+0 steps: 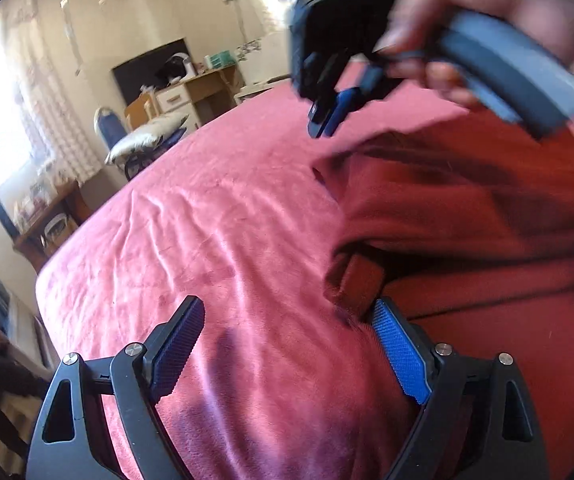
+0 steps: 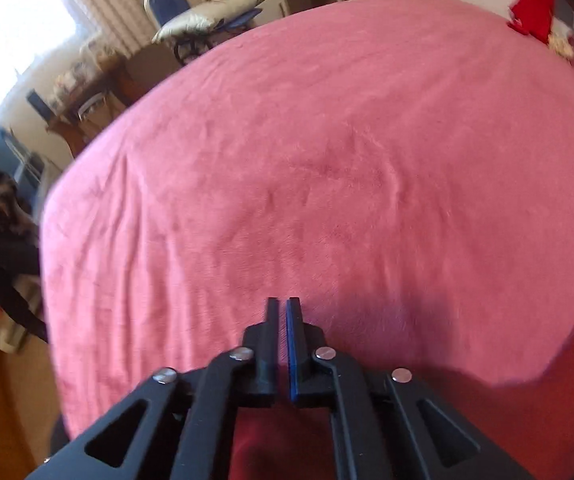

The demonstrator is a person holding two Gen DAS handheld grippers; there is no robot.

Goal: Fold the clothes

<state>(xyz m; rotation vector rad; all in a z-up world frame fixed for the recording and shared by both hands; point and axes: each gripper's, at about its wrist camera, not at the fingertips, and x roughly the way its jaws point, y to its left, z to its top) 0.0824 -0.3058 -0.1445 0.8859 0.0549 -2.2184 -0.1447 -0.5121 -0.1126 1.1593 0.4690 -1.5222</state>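
left gripper (image 1: 287,344): jaws gaping wide, empty, hovering at the near corner of the dark red garment (image 1: 467,216) | right gripper (image 2: 285,320): jaws nearly together, gripping nothing | garment lying on the pink bed (image 1: 215,216), looking partly folded, more folds likely remaining | left view showing the person's hand (image 1: 467,12) holding the right gripper above the garment; right view showing mostly bed beyond it

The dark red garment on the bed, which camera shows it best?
The left wrist view: the dark red garment fills its right side, folds and a strap-like flap visible. The right wrist view shows only a blurred edge behind the gripper.
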